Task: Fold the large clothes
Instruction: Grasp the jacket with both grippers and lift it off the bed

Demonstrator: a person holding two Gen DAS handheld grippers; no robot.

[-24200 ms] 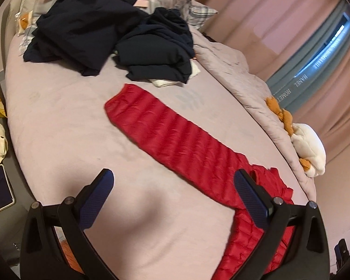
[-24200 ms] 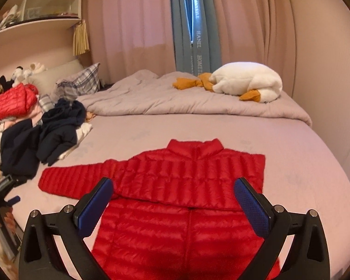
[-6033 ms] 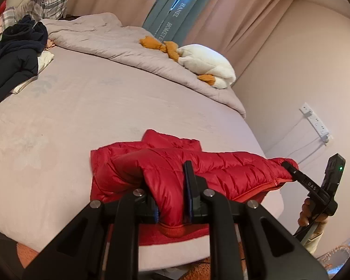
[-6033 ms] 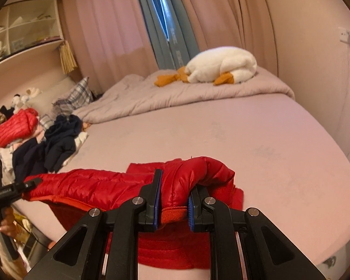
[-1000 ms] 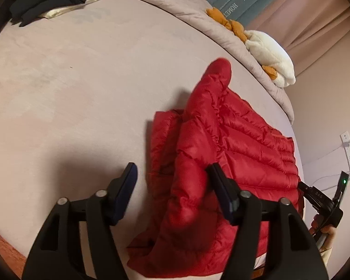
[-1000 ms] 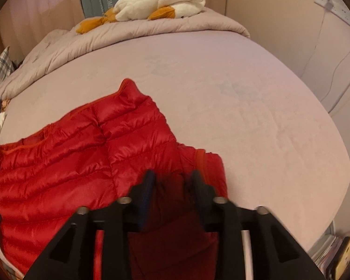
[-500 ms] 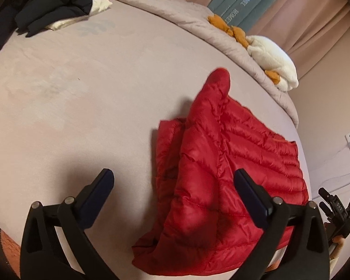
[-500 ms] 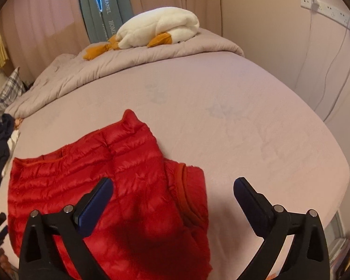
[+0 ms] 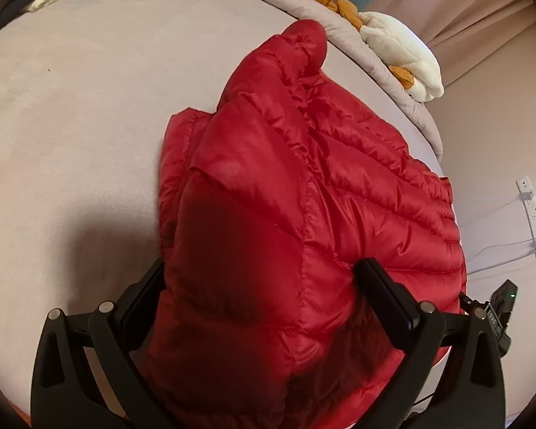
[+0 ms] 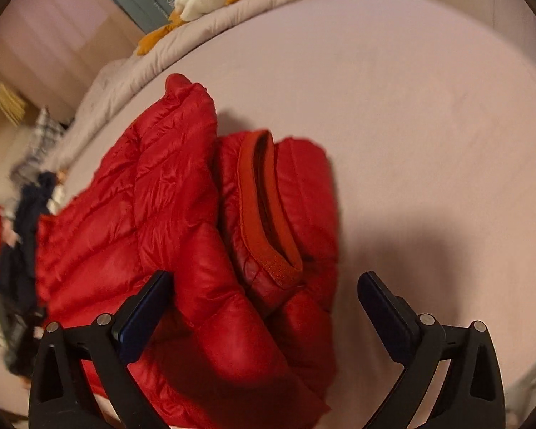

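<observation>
Left gripper [image 9: 264, 300]: jaws spread to full width, astride the near edge of the red down jacket [image 9: 303, 193]; the fabric bulges up between the fingers and whether the pads touch it cannot be told, but nothing is clamped. Right gripper [image 10: 264, 304]: also wide open, its left finger [image 10: 143, 318] against the jacket's folded bulk, its right finger [image 10: 386, 314] over bare sheet.

Jacket lies folded on the pink bed [image 9: 71, 114] near its front edge; quilted, glossy, one corner poking up, the orange-trimmed collar [image 10: 264, 207] showing (right view).

Beyond: grey duvet [image 10: 132, 75], plush goose [image 9: 400, 53], dark clothes [image 10: 21, 236] blurred at far left. Wall socket strip [image 9: 532, 211] at right.
</observation>
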